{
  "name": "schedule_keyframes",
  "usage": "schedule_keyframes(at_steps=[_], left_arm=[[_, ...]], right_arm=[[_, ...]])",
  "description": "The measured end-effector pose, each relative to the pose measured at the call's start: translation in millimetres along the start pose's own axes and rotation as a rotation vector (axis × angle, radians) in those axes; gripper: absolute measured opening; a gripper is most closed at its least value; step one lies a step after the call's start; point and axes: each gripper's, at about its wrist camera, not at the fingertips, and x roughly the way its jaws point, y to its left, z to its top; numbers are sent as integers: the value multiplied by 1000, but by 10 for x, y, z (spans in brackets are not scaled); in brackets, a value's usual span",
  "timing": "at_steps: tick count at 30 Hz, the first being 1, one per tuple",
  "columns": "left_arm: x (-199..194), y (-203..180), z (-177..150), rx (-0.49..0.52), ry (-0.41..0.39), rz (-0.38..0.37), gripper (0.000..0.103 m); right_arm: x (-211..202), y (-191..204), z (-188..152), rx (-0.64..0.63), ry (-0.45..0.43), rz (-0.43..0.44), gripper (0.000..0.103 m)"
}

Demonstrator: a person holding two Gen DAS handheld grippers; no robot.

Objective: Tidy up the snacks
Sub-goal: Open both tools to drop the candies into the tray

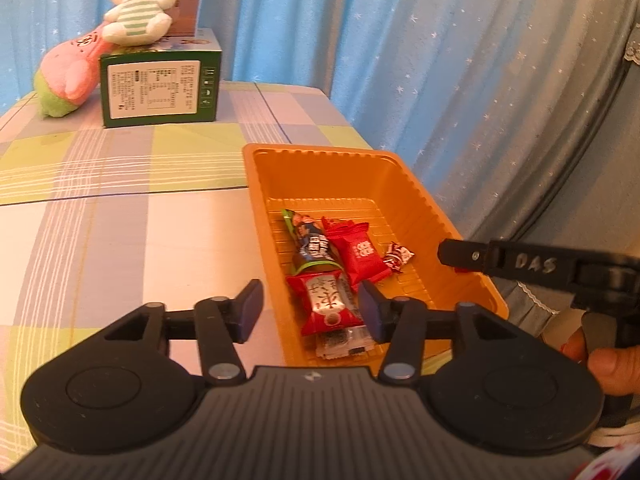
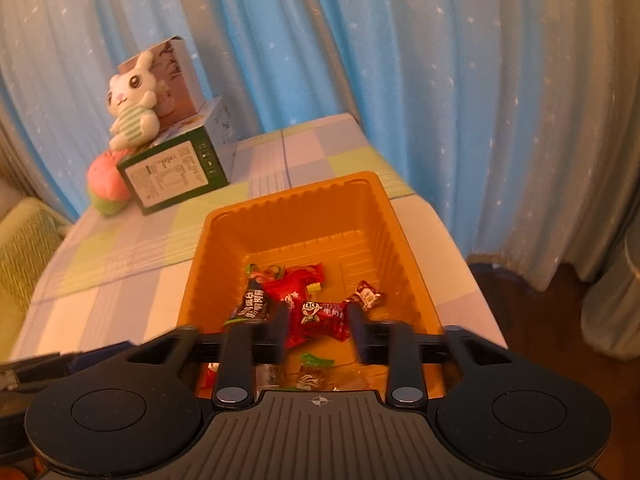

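- Snacks (image 1: pixel 332 268) lie in the orange tray (image 1: pixel 404 184) at the desk (image 1: pixel 120 208) edge.
- Left gripper (image 1: pixel 310 312) and right gripper (image 2: pixel 318 332) hover above, jaws apart, empty.
- Wrappers look light, crinkly, slippery; pinch a pack mid-body or a twisted end.
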Motion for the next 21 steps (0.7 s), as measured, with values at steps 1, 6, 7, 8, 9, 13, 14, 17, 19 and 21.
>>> schedule_keyframes(at_steps=[1,6,7,8,9,13,14,17,19,21], left_arm=[[-17,14,-11,-1,-5,10,61],[-88,79,-55,-8,-14,42,80],[-104,95,-64,-11,-14,46,82],[-121,111,-69,-13,-15,49,83],[-140,124,-74,-15,-15,49,85],[-239,175,-95,-29,-18,51,93],[-265,181,-99,-30,-17,48,96],[-342,192,-102,-30,-16,41,99],[-392,198,-109,-33,-15,38,101],[-450,200,-111,-34,-13,38,102]], right_arm=[[-18,-27,0,26,-8,2,63],[-132,-128,-15,88,-13,-4,63],[-157,-140,-19,96,-13,-10,63],[-191,-154,-30,106,-13,-17,63],[-222,-171,-45,118,-11,-24,63],[-337,-180,-120,136,11,-38,63],[-366,-164,-145,132,16,-39,63],[-435,-121,-207,123,28,-41,63],[-482,-83,-241,117,33,-39,63],[-525,-36,-264,109,36,-36,63]])
